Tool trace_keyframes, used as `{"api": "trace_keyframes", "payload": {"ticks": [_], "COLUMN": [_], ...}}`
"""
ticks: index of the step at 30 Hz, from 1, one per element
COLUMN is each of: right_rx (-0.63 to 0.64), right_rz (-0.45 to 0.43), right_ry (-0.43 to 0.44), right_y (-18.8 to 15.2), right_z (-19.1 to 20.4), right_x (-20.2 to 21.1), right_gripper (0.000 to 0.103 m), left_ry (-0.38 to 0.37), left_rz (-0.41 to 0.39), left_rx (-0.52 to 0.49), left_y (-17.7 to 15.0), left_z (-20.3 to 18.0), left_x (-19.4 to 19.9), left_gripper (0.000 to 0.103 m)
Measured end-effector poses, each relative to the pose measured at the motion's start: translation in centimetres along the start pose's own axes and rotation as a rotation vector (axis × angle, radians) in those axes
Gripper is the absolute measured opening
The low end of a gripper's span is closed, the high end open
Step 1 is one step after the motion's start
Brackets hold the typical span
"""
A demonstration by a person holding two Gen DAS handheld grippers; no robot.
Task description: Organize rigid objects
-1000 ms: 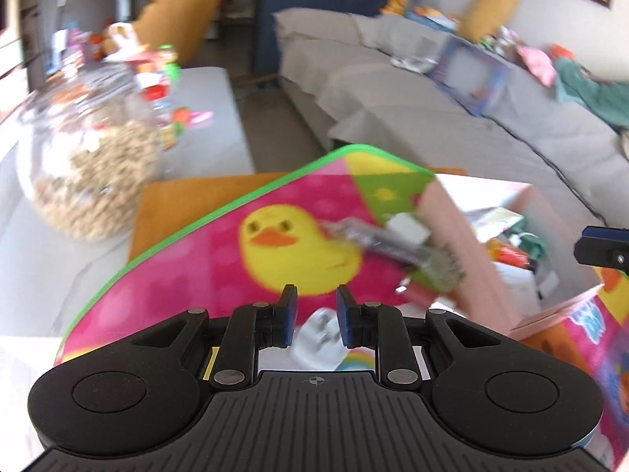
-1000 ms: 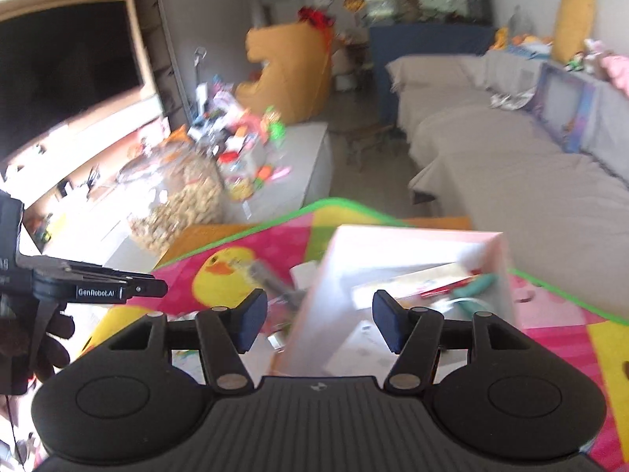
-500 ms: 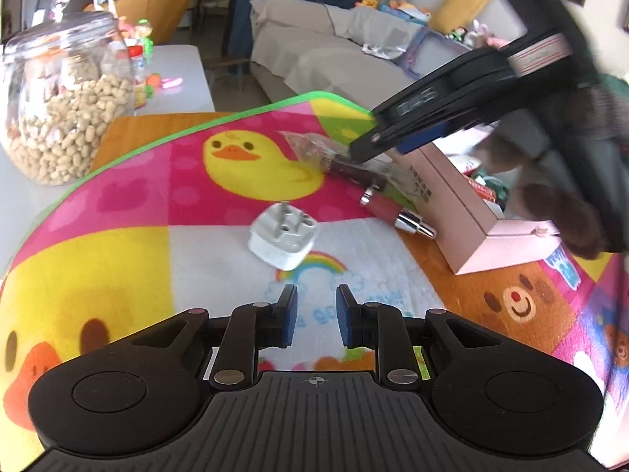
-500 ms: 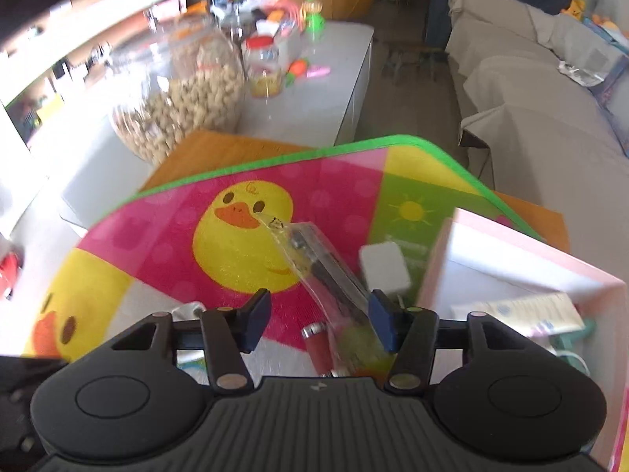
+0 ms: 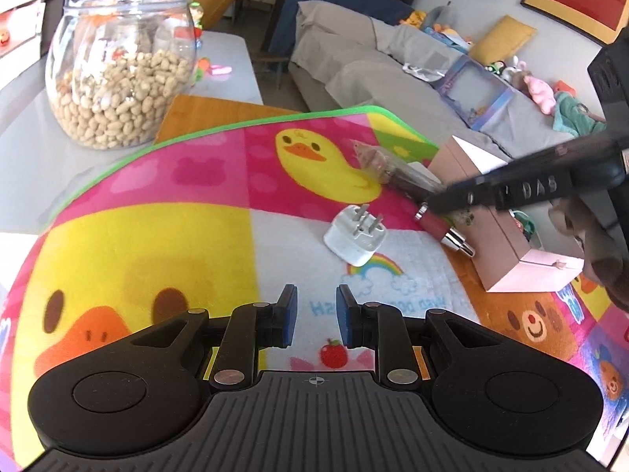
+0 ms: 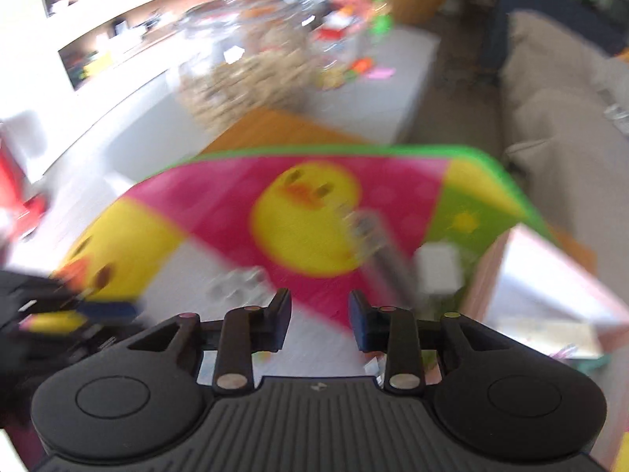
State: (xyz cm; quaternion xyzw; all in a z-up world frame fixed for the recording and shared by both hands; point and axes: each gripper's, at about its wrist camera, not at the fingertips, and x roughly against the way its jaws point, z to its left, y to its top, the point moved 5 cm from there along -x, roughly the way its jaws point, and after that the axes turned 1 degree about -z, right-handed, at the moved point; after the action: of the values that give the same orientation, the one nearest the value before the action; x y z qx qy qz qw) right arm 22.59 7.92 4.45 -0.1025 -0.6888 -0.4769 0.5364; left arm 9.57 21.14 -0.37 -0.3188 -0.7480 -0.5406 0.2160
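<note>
A glass jar (image 5: pixel 122 74) half full of pale beans stands at the far left on a grey surface (image 5: pixel 27 145), beside the green-edged play mat (image 5: pixel 157 228) that covers the nearer work area. Printed ducks, a rainbow and bears brighten the mat. At the bottom of the left wrist view the left tongs (image 5: pixel 315 320) hover low over the mat with their blue pads a narrow gap apart and nothing between them. Just beyond them a white plug adapter (image 5: pixel 355 238) lies on its back, its metal prongs pointing up, on the white rainbow square. To its right a dark red tube with a silver tip (image 5: pixel 444 230) lies on the mat, touching the foot of a pink box (image 5: pixel 507 247); a clear wrapped packet (image 5: pixel 397 169) stretches from the yellow duck toward the box. The right tongs (image 5: pixel 430 206), held by a hand (image 5: pixel 601 247) at the frame's edge, reach in from the right, their dark fingers ending over the top of the red tube; whether they touch it cannot be told. In the blurred right wrist view the right tongs (image 6: pixel 320 316) are closing, their pads apart with only mat showing between them. A grey sofa (image 5: pixel 393 70) strewn with toys runs along the back wall.
</note>
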Motion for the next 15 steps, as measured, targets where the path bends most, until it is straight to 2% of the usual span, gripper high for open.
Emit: {"api": "trace_keyframes", "payload": {"ticks": [2, 6, 9, 14, 15], "right_rx": [0.004, -0.006, -0.044, -0.01, -0.029], "right_rz": [0.054, 0.07, 0.095, 0.087, 0.101], "right_ry": [-0.024, -0.15, -0.138, -0.165, -0.153], "right_y": [-0.3, -0.2, -0.8, -1.1, -1.2], "right_z": [0.1, -1.2, -1.9, -2.1, -2.3], "right_x": [-0.7, -2.5, -3.6, -4.7, -5.0], "right_gripper": [0.032, 0.032, 0.032, 0.031, 0.025], "left_ry": [-0.011, -0.02, -0.007, 0.02, 0.019], "left_rz": [0.004, 0.012, 0.021, 0.026, 0.025], "left_rx": [-0.008, -0.044, -0.057, -0.035, -0.032], "left_y": [-0.1, -0.4, -0.6, -0.5, -0.5], "left_z": [-0.6, -1.7, -1.9, -1.4, -1.4], "left_x": [-0.1, 0.0, 0.0, -0.2, -0.1], "left_gripper": [0.024, 0.024, 0.024, 0.024, 0.024]}}
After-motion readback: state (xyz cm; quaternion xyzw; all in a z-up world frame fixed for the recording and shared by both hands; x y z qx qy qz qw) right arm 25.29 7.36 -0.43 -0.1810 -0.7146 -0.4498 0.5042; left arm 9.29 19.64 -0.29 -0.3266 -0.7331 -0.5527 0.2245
